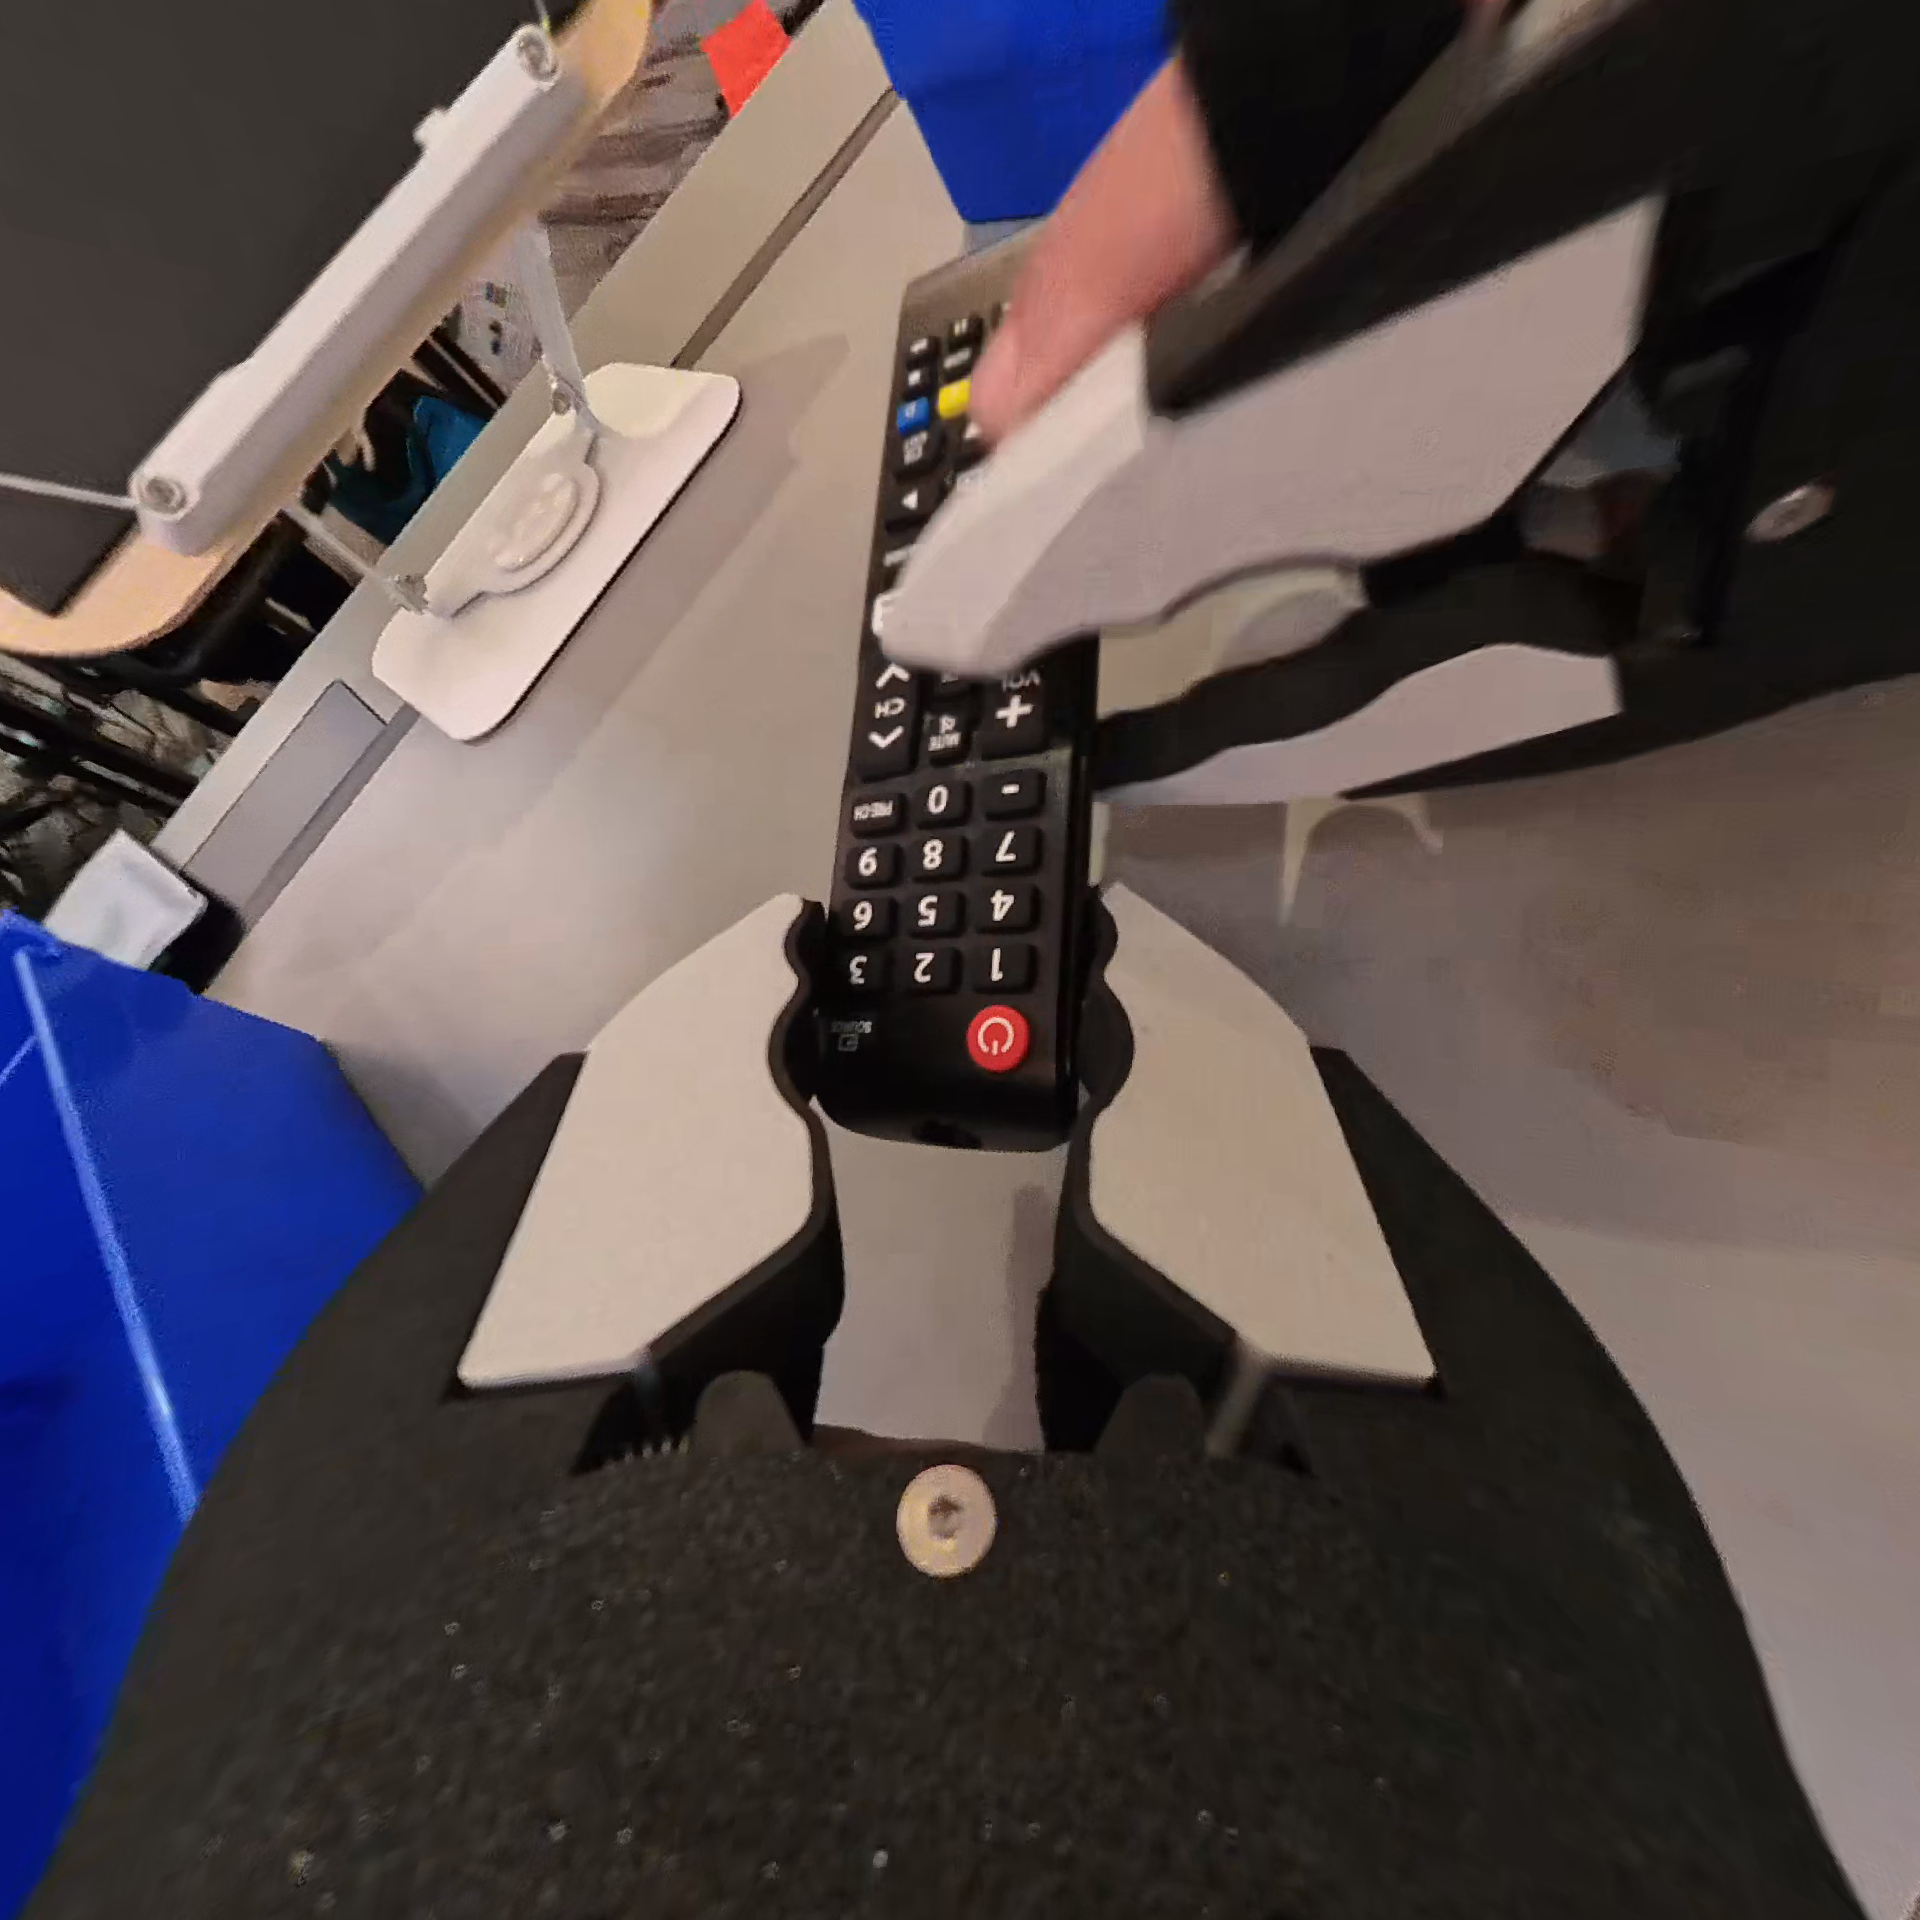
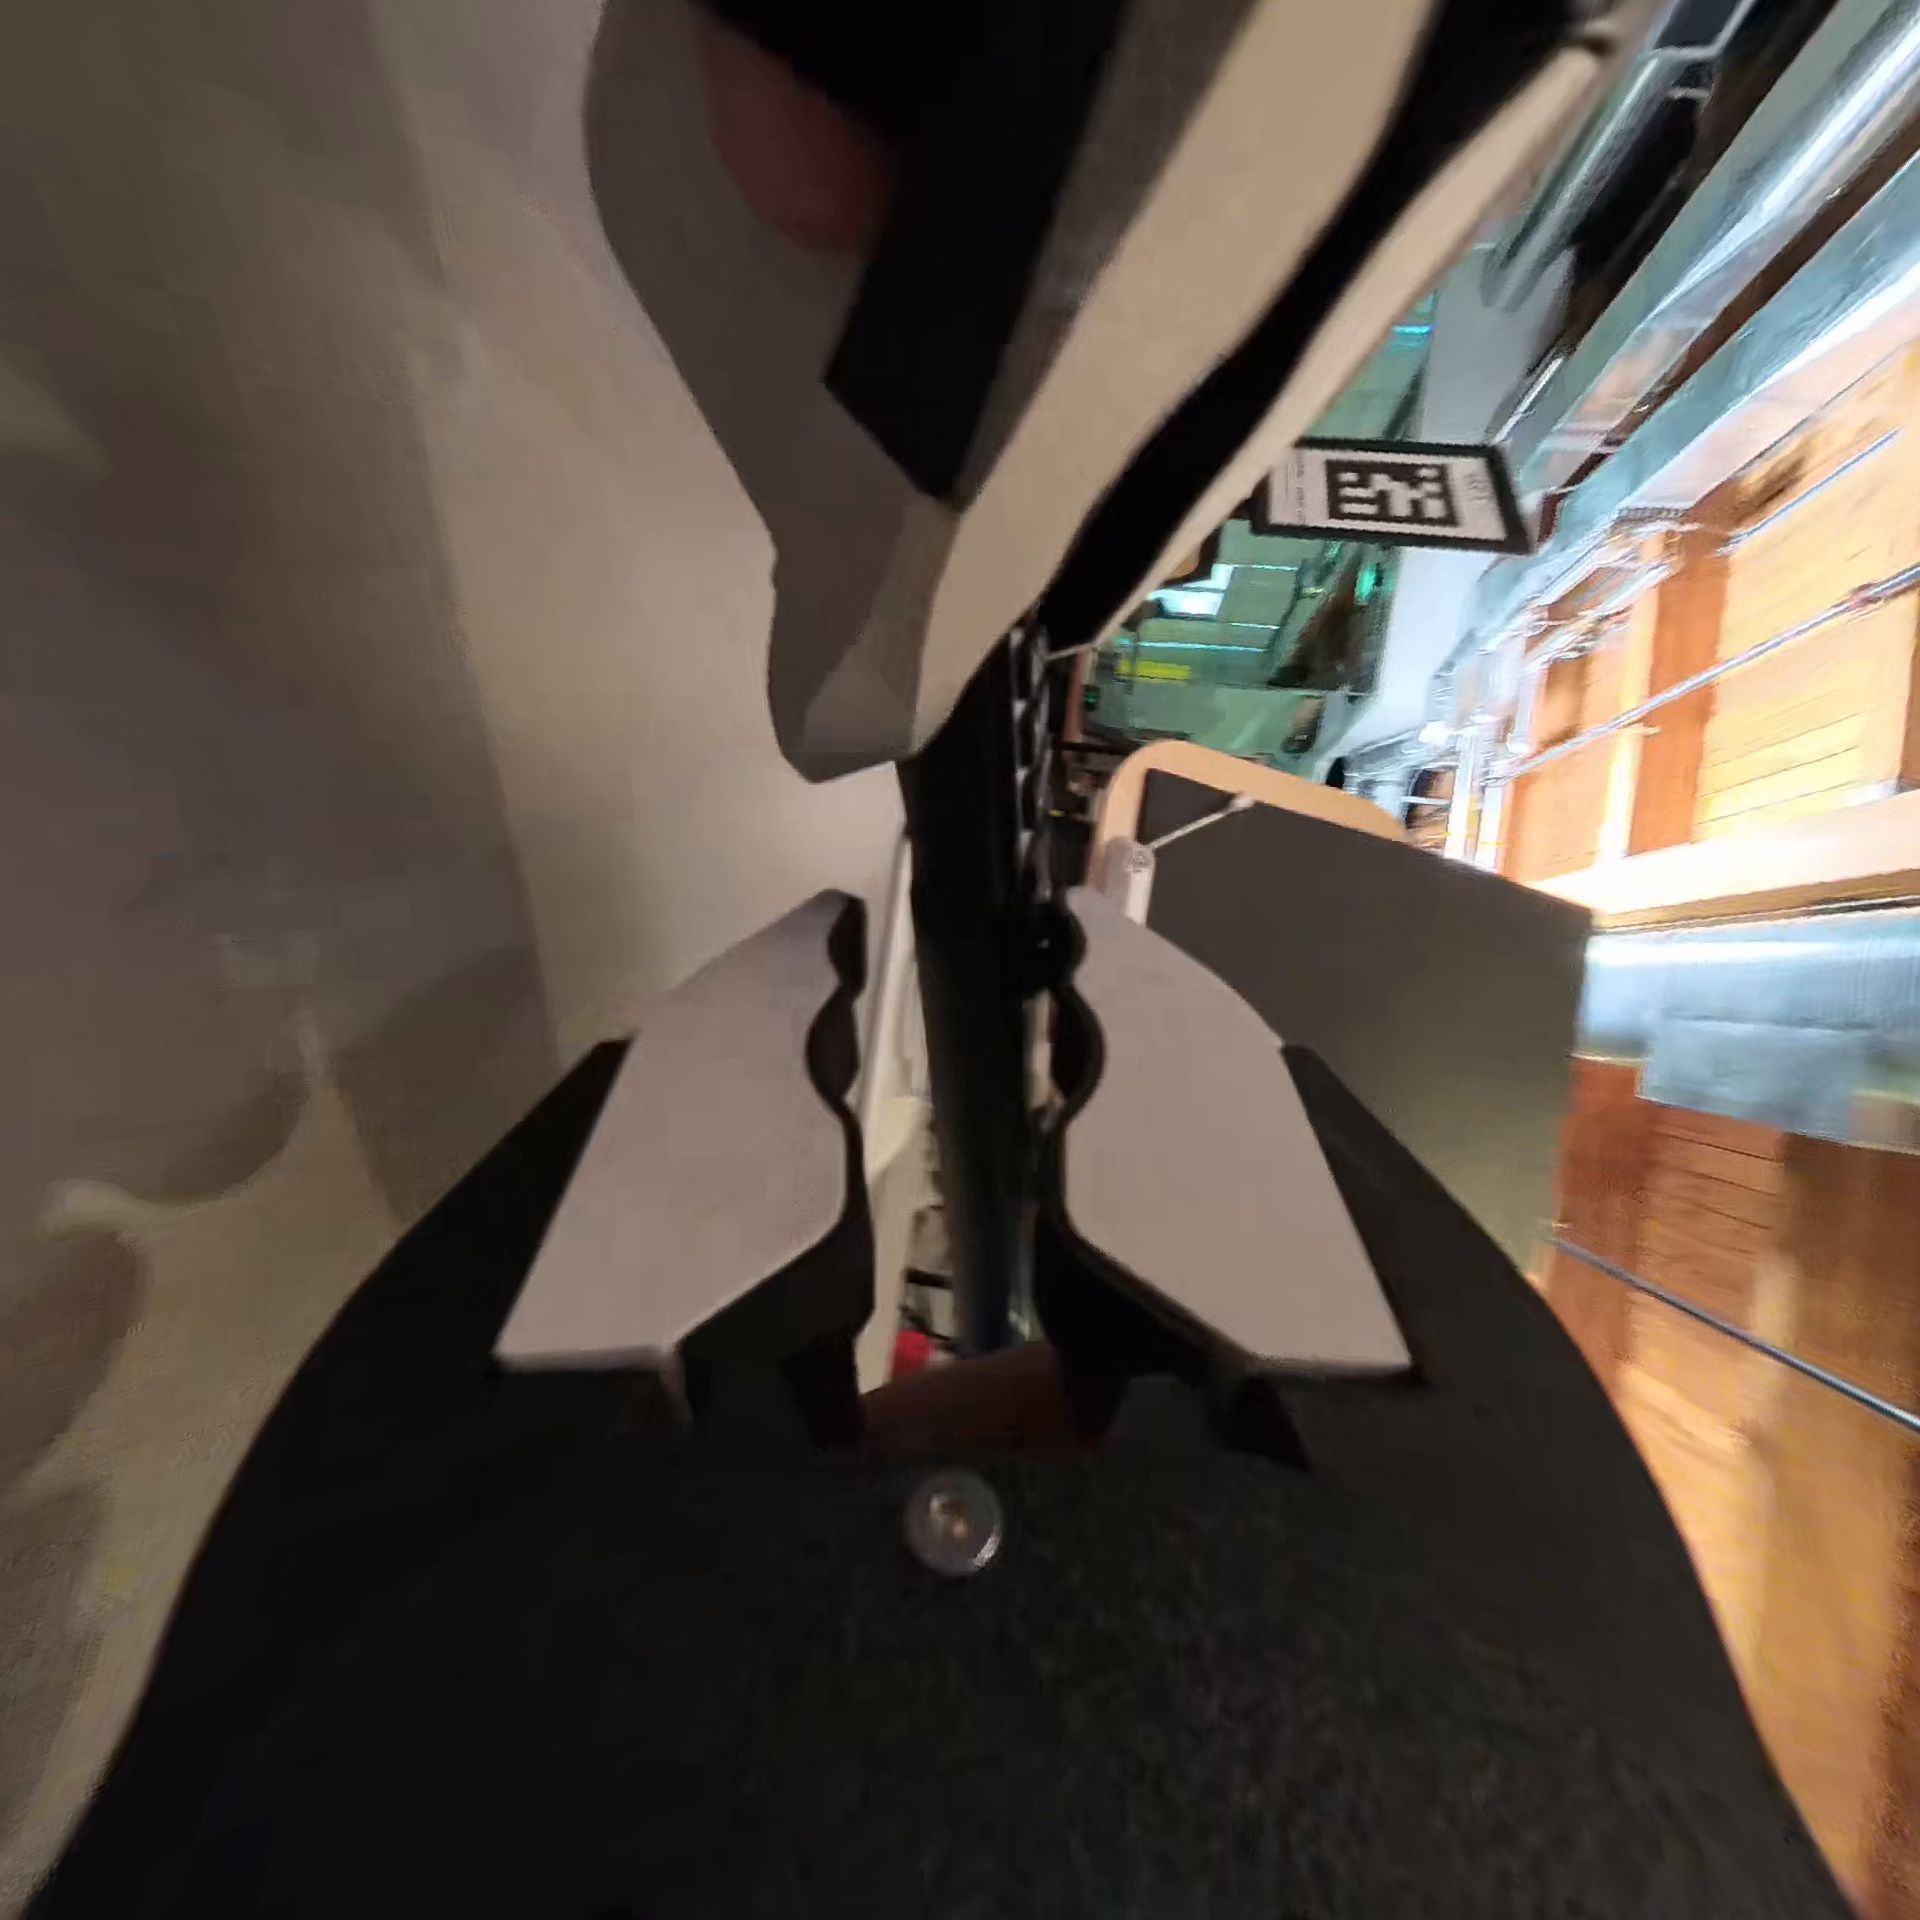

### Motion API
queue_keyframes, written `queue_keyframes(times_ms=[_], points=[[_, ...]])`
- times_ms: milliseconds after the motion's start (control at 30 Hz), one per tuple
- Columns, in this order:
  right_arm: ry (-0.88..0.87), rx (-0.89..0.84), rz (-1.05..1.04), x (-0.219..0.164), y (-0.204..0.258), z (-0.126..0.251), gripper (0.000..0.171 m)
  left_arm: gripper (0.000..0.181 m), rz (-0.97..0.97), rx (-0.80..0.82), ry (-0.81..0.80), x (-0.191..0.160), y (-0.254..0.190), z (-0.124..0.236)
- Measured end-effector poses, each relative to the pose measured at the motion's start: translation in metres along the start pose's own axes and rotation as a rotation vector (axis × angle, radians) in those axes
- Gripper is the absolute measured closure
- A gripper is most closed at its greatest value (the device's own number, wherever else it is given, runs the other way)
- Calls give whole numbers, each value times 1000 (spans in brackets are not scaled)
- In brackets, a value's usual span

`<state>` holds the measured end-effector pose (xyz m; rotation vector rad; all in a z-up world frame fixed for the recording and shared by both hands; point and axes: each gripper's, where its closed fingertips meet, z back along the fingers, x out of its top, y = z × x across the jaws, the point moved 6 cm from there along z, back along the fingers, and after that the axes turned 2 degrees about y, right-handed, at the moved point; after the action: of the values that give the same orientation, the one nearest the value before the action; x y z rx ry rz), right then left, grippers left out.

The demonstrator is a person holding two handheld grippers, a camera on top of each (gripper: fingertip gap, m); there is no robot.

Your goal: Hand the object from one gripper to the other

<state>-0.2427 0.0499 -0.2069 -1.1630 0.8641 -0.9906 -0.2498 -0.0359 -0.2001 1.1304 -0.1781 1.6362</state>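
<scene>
A black remote control (image 1: 956, 883) with a red power button is held above the grey table (image 1: 582, 831). My left gripper (image 1: 951, 909) is shut on its power-button end. My right gripper (image 1: 1018, 696) reaches in from the upper right, one finger over the buttons and one behind the remote's middle. In the right wrist view the remote (image 2: 966, 1039) shows edge-on between my right gripper's (image 2: 961, 904) fingers. The right finger is at the button side and a narrow gap shows at the left finger (image 2: 727, 1091). The left gripper (image 2: 925, 717) shows above, blurred.
A blue bin (image 1: 156, 1299) stands at the near left and another (image 1: 1018, 104) at the far end of the table. A white stand base (image 1: 561, 540) sits left of the remote. A person's hand (image 1: 1091, 301) holds the right gripper. A black-and-white marker tag (image 2: 1392, 499) hangs behind. My two grippers' fingertips are within a few centimetres of each other.
</scene>
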Motion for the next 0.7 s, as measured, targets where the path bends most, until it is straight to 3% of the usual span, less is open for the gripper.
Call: queue_keyframes(times_ms=[33,133,200,300,400,533,600,700], points=[[8,-23,37,0,1,-1,147,135,-19,3,11,0,-3,-1],[24,-40,28,-2,0,-1,147,134,0,18,-14,0,-5,-2],[33,-72,19,-8,-1,-3,148,133,77,-6,-107,3,-2,4],[61,-118,-36,-34,-15,-1,148,118,296,-49,-197,0,9,20],[72,-176,-273,-68,-64,17,148,124,564,-97,-292,-4,22,30],[-2,-245,-819,-131,-155,72,148,129,642,-177,-260,-16,26,21],[135,-208,-1001,-183,-170,90,148,129,627,-162,-215,-20,27,17],[465,45,-1241,-256,-137,103,148,130,626,-150,-228,-19,28,17]])
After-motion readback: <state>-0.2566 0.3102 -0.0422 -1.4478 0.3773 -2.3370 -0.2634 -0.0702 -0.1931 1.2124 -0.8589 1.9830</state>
